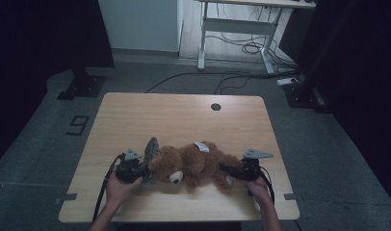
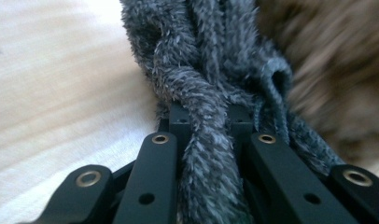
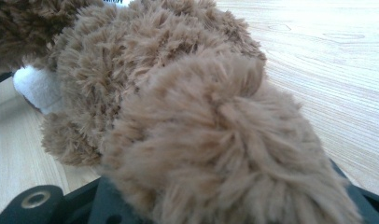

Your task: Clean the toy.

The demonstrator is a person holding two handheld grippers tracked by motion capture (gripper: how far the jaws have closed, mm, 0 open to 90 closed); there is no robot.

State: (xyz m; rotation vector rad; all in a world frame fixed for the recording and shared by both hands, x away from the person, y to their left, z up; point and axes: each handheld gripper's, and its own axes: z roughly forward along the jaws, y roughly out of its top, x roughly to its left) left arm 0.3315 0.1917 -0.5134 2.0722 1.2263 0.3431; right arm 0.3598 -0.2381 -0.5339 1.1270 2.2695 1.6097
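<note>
A brown teddy bear (image 1: 196,163) lies across the near half of the wooden table (image 1: 184,110), its white muzzle (image 1: 175,177) towards me. At its head end is a grey fuzzy cloth (image 1: 150,149), and my left gripper (image 1: 144,171) is shut on it. In the left gripper view, a twisted strand of the grey cloth (image 2: 211,70) runs between the black jaws, with the bear's fur (image 2: 337,60) blurred behind. My right gripper (image 1: 228,169) is shut on the bear's leg. In the right gripper view, that furry leg (image 3: 215,154) covers most of the jaws.
A round cable hole (image 1: 215,106) sits near the table's far edge. Beyond the table stand a white desk frame (image 1: 241,29), loose floor cables (image 1: 241,48) and a black stand base (image 1: 83,86). A white tag (image 1: 201,146) sticks up from the bear.
</note>
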